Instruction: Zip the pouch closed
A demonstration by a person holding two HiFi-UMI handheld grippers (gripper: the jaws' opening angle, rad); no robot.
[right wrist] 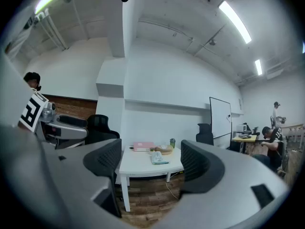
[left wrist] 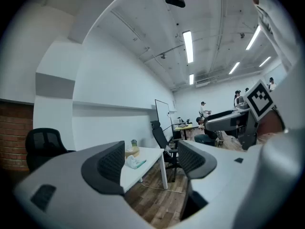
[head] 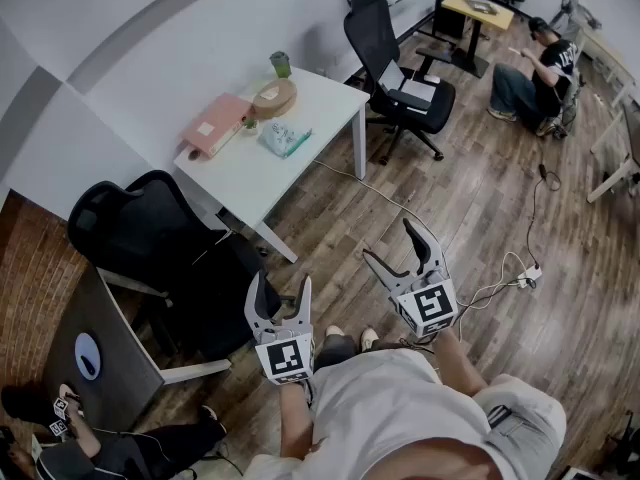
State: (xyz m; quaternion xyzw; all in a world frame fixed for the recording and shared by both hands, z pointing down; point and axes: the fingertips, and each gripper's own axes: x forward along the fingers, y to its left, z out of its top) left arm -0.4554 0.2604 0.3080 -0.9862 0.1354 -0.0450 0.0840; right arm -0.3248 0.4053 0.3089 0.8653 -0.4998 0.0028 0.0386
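Pouch [head: 285,140]: lies flat on the white table [head: 300,173], toward its middle, just beside a round tan dish [head: 273,96].
Near it: pink folder [head: 215,123] to one side, green cup [head: 281,64] at the back edge.
Pouch to my grippers: well apart, across bare wood floor [head: 470,218]; I touch nothing.
Left gripper [head: 280,286]: jaws wide apart, nothing between the pads, held level toward the table.
Right gripper [head: 392,243]: jaws wide apart, empty, level; the pouch shows far off in the gap.
Beside the table: black chair [head: 150,238].
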